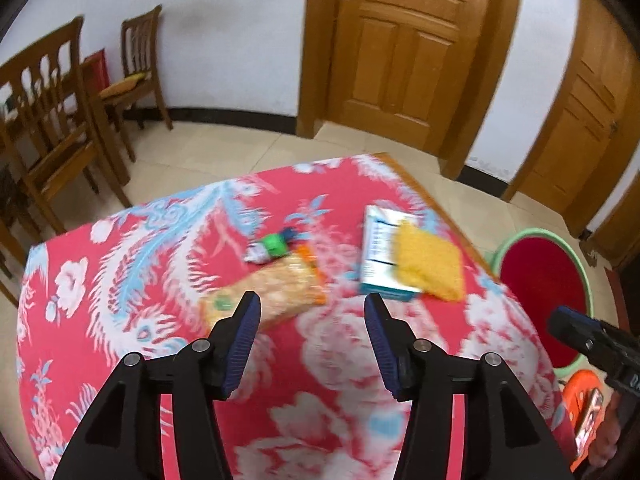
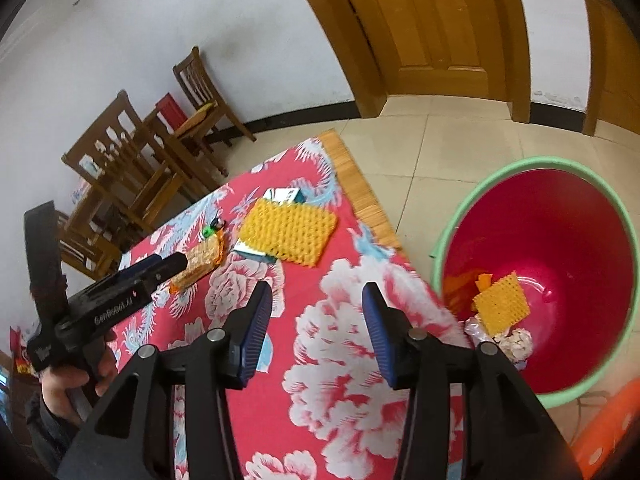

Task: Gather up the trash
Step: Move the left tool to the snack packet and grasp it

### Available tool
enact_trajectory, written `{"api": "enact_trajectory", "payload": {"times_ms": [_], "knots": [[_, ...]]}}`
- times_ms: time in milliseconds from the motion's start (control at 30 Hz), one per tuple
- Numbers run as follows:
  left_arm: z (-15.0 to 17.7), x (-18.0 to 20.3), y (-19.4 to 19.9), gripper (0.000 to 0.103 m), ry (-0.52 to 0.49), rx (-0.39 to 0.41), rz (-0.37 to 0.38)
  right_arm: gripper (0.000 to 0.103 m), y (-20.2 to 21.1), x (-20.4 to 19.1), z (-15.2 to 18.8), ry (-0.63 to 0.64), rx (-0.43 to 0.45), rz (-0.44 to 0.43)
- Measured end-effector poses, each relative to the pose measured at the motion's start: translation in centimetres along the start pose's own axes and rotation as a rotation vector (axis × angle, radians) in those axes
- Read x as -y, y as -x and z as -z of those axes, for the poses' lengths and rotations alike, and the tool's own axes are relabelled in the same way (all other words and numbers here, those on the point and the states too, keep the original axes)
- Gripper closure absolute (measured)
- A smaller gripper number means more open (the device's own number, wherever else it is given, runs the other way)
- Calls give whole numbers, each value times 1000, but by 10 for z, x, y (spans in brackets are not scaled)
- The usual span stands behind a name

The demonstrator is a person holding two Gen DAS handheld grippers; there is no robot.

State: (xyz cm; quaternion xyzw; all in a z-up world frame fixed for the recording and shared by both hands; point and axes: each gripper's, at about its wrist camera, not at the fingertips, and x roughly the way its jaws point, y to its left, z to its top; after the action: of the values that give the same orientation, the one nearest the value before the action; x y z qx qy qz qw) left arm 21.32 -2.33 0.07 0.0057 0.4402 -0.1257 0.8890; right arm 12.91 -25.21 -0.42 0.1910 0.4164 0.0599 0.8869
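Left gripper (image 1: pixel 312 304) angled downward, blue-padded jaws parted, nothing between them. Right gripper (image 2: pixel 317 294) likewise tilted down, jaws parted, gap empty. In right wrist view, left gripper body juts in from left edge, person's left hand (image 2: pixel 70 386) wrapped round its handle, dark sleeve below. In left wrist view, right gripper's tip pokes in at right edge.

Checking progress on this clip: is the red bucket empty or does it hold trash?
Not empty: the bucket holds a yellow foam piece, orange scraps and crumpled paper.
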Motion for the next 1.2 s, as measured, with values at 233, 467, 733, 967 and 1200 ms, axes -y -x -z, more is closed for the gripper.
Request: {"api": "enact_trajectory", "payload": {"times_ms": [233, 467, 733, 967, 1200], "knots": [[-12, -30, -26, 48, -15, -26, 13, 54, -26, -13, -1, 10, -41, 13], [-13, -29, -46, 46, -132, -77, 62, 54, -39, -17, -1, 9, -58, 34], [-4, -22, -53, 42, -198, -135, 86, 54, -43, -17, 1, 4, -65, 41], [3, -13, -48, 42, -196, -135, 98, 54, -44, -16, -1, 3, -64, 38], [7, -10, -52, 58, -102, -88, 74, 50, -52, -14, -11, 1, -57, 50]]}}
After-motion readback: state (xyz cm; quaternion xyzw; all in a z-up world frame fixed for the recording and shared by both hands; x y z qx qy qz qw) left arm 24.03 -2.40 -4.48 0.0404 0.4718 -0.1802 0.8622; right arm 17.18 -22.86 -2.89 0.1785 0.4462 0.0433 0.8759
